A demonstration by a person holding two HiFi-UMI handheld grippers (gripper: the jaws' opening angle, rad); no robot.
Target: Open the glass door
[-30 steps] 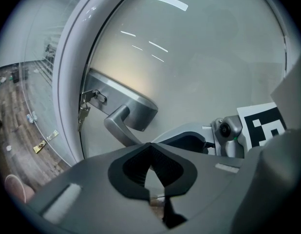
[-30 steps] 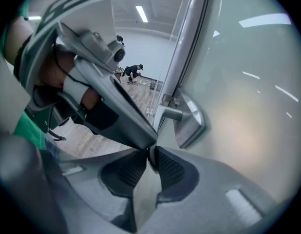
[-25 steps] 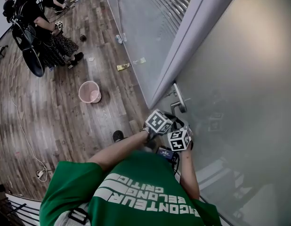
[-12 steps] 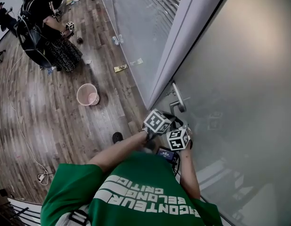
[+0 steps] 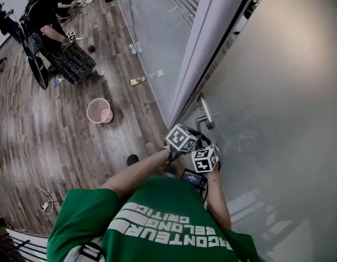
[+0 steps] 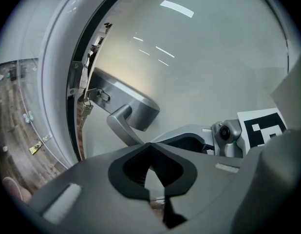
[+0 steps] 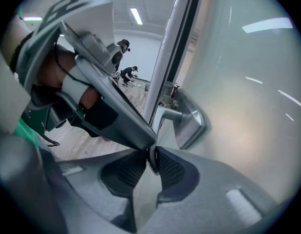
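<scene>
The frosted glass door (image 5: 277,91) stands a crack ajar from its grey frame (image 5: 198,42), a dark gap showing along its edge. Its metal lever handle (image 5: 204,116) (image 6: 126,123) (image 7: 170,115) slopes down toward both grippers. My right gripper (image 7: 151,160) (image 5: 209,150) is shut, its ribbed pads pinching the lever's end. Just above that pinch, my left gripper (image 6: 149,147) (image 5: 189,137) has its tips together against the lever with nothing visible between the pads. A key bunch (image 6: 87,108) hangs from the lock.
A fixed glass wall (image 5: 157,26) runs on left of the frame. On the wood floor are a pink bin (image 5: 99,111), scattered litter (image 5: 138,81) and a cable (image 5: 26,152). People (image 5: 54,37) stand far left.
A dark gap has opened between the door edge and the frame as the door swung a little. Both grippers stayed on the handle. The people at the back shifted.
</scene>
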